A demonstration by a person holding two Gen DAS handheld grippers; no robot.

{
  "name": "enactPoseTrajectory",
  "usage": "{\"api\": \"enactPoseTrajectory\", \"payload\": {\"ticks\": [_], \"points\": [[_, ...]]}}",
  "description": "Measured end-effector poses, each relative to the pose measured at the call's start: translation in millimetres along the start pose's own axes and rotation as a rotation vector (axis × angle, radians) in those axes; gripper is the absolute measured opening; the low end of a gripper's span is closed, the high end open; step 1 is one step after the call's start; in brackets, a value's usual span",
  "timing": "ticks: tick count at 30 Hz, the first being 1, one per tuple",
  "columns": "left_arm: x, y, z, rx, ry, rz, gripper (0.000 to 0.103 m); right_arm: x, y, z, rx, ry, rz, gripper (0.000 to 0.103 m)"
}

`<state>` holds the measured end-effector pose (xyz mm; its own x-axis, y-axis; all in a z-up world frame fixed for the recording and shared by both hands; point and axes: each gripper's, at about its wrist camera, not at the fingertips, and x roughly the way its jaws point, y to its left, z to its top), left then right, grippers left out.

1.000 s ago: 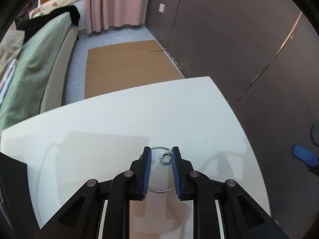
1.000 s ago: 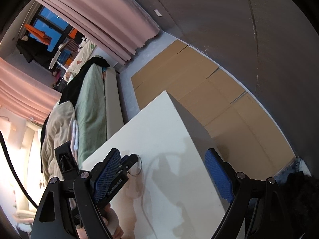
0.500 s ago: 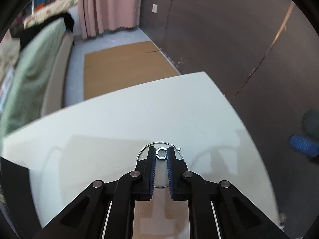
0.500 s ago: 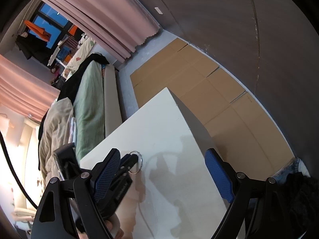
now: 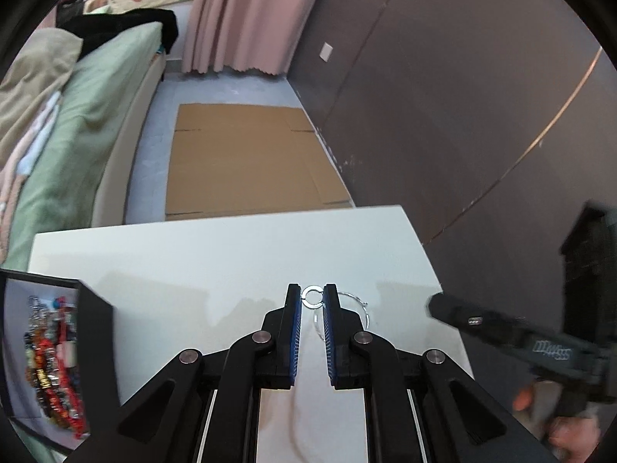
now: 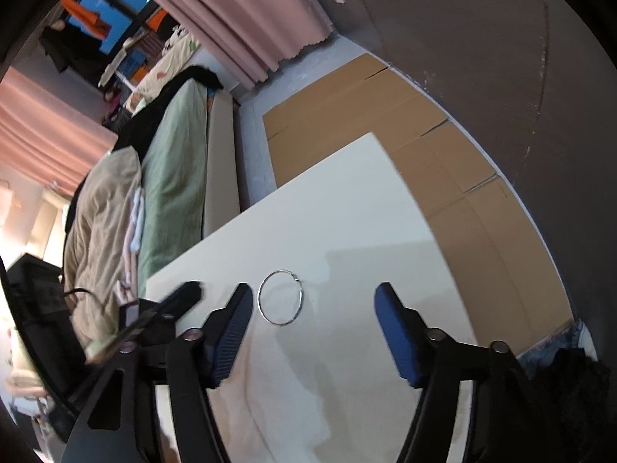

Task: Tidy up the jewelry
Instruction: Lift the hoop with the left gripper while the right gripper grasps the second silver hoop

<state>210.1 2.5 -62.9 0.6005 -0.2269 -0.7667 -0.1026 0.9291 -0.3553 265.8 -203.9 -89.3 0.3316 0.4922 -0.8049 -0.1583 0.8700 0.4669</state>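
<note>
My left gripper [image 5: 311, 297] is shut on a small silver ring [image 5: 311, 296], pinched between its blue fingertips above the white table [image 5: 216, 254]. A large thin silver hoop [image 6: 280, 298] lies flat on the table; in the left wrist view it [image 5: 356, 306] sits just right of my left fingers. My right gripper [image 6: 314, 303] is open and empty, its blue pads either side of the hoop and nearer the camera than it. A black jewelry box [image 5: 58, 351] holding colourful beaded pieces sits at the table's left.
The right gripper's black body and the hand holding it show at the right of the left wrist view [image 5: 540, 347]. Beyond the table are flattened cardboard [image 5: 246, 162] on the floor, a bed [image 5: 69, 127], a pink curtain and a dark wall.
My left gripper closed on the small ring and has drawn left, off the hoop. My right gripper has moved over the table until the hoop sits between its open fingers. The jewelry box came into view.
</note>
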Motion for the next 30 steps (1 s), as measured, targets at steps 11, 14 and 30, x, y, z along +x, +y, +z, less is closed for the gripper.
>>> {"api": "enactPoseTrajectory", "payload": {"ticks": [11,14,30], "points": [[-43.2,31.2,-0.8,-0.070,-0.064,0.001,0.011,39.3,29.3,-1.1,-0.127,0.025,-0.054,0.028],[-51.7,42.7,-2.7,-0.086,-0.073,0.007,0.011,46.8,37.4,-4.1,-0.168,0.018,-0.093,0.026],[-89.0,98.4,-14.8,-0.163,-0.103,0.047,0.011,45.9,47.8,-19.7,-0.196,0.019,-0.146,0.003]]}}
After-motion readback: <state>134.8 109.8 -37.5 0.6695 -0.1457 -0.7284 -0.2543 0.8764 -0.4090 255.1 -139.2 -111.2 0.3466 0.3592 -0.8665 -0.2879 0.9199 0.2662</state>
